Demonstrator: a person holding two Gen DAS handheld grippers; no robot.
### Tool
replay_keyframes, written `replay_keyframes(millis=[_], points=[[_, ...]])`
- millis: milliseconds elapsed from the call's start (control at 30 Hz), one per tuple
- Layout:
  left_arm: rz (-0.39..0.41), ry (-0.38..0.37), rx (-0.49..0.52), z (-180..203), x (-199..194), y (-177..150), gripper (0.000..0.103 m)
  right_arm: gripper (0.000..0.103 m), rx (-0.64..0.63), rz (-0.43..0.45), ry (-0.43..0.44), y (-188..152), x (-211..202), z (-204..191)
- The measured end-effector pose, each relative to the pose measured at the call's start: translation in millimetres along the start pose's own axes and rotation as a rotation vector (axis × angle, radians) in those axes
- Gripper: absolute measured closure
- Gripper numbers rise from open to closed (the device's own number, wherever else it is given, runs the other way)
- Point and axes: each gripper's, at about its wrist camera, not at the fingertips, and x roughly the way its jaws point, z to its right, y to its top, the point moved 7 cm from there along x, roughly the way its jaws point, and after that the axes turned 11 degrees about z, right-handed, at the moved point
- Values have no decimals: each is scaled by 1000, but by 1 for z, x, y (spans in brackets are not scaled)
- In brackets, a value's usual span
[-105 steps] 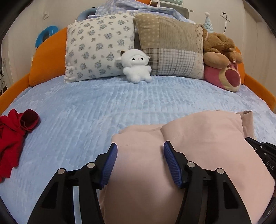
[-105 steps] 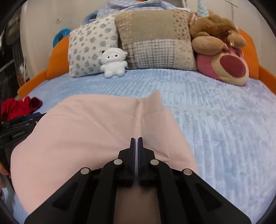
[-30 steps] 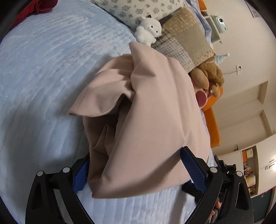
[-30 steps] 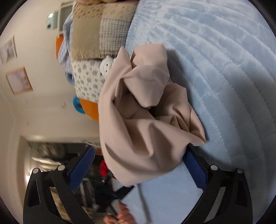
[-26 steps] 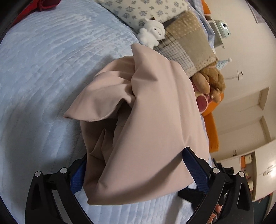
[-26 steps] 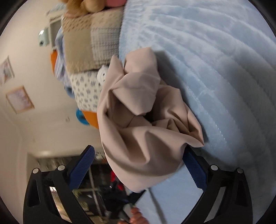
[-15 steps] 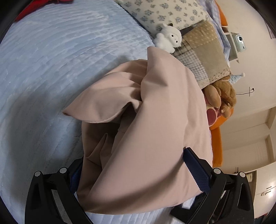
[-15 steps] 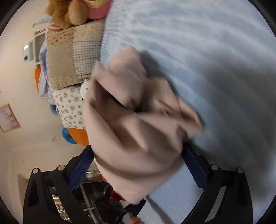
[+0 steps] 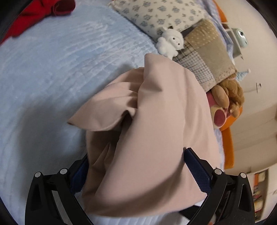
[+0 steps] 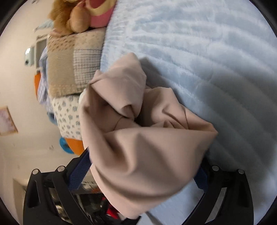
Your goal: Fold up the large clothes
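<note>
Beige garment [image 9: 155, 138] hung bunched above the blue bedspread [image 9: 52, 77], one flap edge drooping free. Both tongs, the left gripper [image 9: 138, 171] and right gripper [image 10: 140, 171], stood spread wide with the cloth bundle filling the gap between their pads. Open bedspread lay beyond. Two pillows, three plush toys, one red garment [image 9: 34, 12].

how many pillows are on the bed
2: a floral pillow at the head of the bed, and a patchwork pillow beside it, next to the brown plush. The beige garment may hide others.
</note>
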Motion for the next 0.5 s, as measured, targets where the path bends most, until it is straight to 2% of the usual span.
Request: replay_keyframes(millis=[167, 300, 400, 467, 500], points=[[-23, 8, -11, 3, 16, 9, 2, 3, -51, -85, -35, 1, 21, -9], [-15, 7, 34, 6, 18, 8, 2, 6, -154, -170, 0, -4, 26, -14], [4, 10, 72, 9, 13, 6, 9, 22, -189, -186, 36, -4, 23, -13], [10, 9, 111, 15, 8, 6, 22, 35, -220, -192, 77, -2, 20, -13], [12, 6, 137, 19, 5, 6, 25, 38, -235, -192, 90, -2, 17, -13]])
